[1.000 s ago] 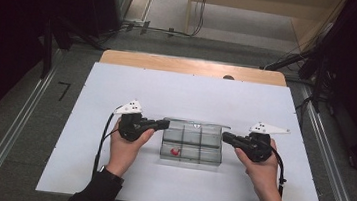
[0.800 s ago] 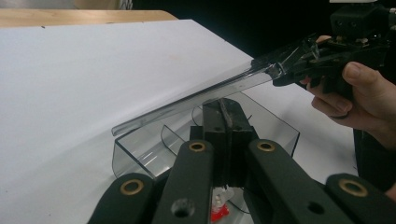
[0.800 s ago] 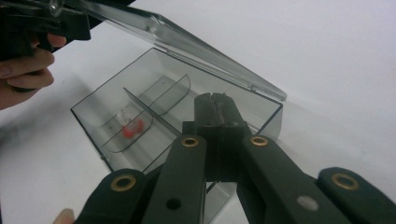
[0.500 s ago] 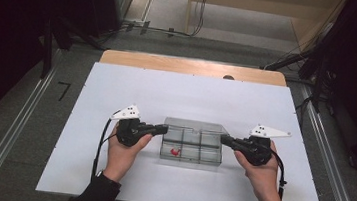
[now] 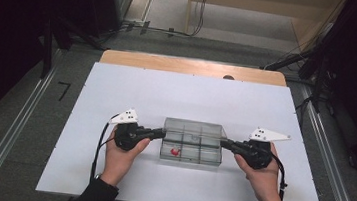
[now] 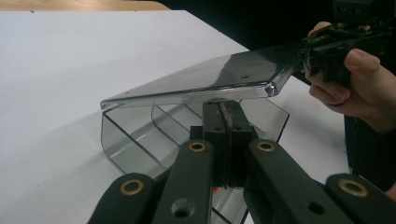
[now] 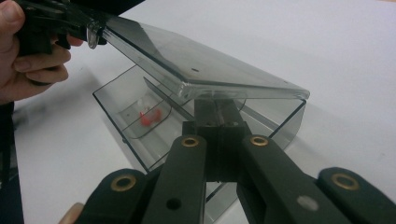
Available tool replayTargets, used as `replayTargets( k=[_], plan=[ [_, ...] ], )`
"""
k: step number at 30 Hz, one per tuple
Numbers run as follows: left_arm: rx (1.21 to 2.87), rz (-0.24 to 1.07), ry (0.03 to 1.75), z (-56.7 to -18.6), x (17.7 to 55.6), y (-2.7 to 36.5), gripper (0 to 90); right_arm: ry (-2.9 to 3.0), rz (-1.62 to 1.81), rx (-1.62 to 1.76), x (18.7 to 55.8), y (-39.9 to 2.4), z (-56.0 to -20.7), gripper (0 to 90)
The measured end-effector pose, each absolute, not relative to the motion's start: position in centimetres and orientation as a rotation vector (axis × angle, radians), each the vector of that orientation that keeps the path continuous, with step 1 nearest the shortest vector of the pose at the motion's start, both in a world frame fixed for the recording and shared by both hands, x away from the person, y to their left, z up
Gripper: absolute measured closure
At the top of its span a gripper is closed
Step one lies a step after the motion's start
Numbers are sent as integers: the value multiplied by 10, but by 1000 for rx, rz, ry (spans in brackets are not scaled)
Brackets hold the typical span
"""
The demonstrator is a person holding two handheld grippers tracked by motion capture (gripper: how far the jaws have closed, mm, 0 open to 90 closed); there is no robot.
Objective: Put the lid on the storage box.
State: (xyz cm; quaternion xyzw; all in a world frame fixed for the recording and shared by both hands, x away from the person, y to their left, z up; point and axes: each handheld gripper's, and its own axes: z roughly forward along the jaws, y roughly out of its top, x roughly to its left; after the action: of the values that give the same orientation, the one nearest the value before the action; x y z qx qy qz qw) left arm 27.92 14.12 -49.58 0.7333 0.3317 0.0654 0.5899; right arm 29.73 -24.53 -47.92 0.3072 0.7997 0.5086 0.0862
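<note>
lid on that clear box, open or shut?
Open. The lid is raised off the clear box, each end pinched by the left gripper and right gripper.

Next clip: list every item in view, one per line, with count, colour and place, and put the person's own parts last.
lid: 1, clear smoky plastic, tilted above the box, one end gripped by each gripper
compartment box: 1, clear plastic, middle of the mat, under the lid
small piece: 1, red, in a front-left compartment of the box
mat: 1, white, covering the table
table: 1, wood edge showing at the far side
left gripper: 1, black, shut on the lid's left end
right gripper: 1, black, shut on the lid's right end
hands: 2, each around a gripper body
</note>
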Motion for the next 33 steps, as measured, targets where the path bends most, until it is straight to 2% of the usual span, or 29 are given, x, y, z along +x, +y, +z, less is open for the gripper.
replayTargets(
  k=[33],
  plan=[
    [1780,101,774,-511,272,148,900,2472,1448,850,289,-250,-497,883]
  ],
)
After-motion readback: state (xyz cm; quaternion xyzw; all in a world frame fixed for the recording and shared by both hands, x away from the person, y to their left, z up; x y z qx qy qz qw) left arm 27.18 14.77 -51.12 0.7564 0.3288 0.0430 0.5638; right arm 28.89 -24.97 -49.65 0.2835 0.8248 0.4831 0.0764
